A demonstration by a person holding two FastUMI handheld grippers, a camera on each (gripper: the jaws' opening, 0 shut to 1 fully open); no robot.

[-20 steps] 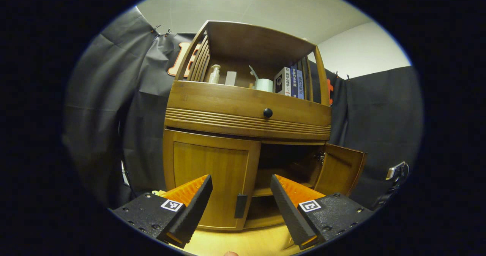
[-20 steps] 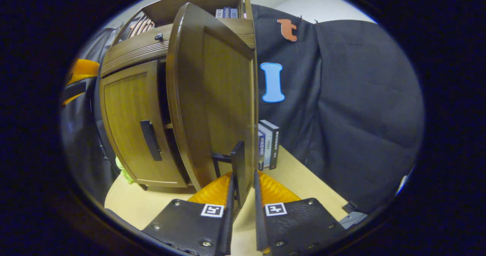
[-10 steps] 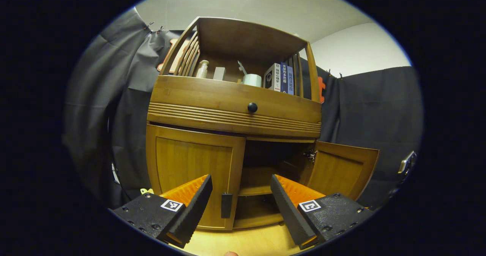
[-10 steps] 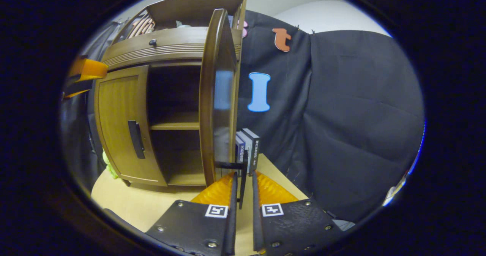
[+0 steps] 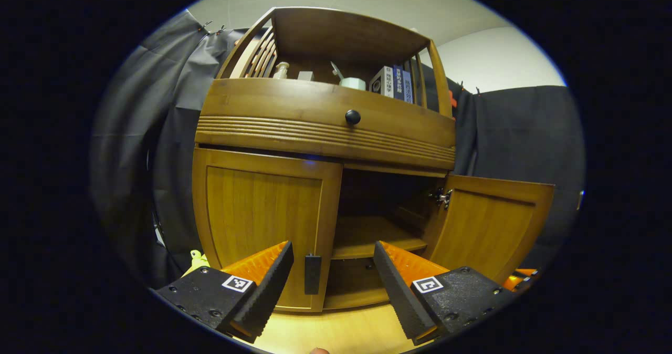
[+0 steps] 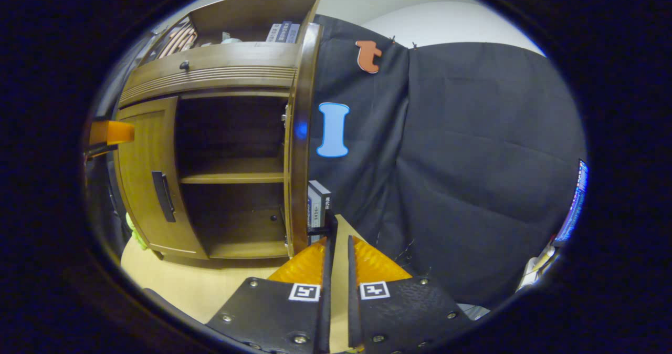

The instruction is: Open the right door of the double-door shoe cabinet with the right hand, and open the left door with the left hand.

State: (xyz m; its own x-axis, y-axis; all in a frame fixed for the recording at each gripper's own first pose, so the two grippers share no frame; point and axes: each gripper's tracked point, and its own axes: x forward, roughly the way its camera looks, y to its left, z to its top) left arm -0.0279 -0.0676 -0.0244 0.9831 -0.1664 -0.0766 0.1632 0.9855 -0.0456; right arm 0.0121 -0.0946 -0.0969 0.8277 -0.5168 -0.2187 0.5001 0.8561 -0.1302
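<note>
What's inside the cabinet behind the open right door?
Behind the right door, a bare wooden shelf and a bare floor below it; no shoes visible. The closed left door hides the other half.

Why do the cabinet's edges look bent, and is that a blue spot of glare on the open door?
Left gripper view: the fisheye lens bows the cabinet outward; the right compartment lies in deep shadow. Right gripper view: a small bluish glint sits on the open right door's edge, and the top of that compartment is likewise dark.
</note>
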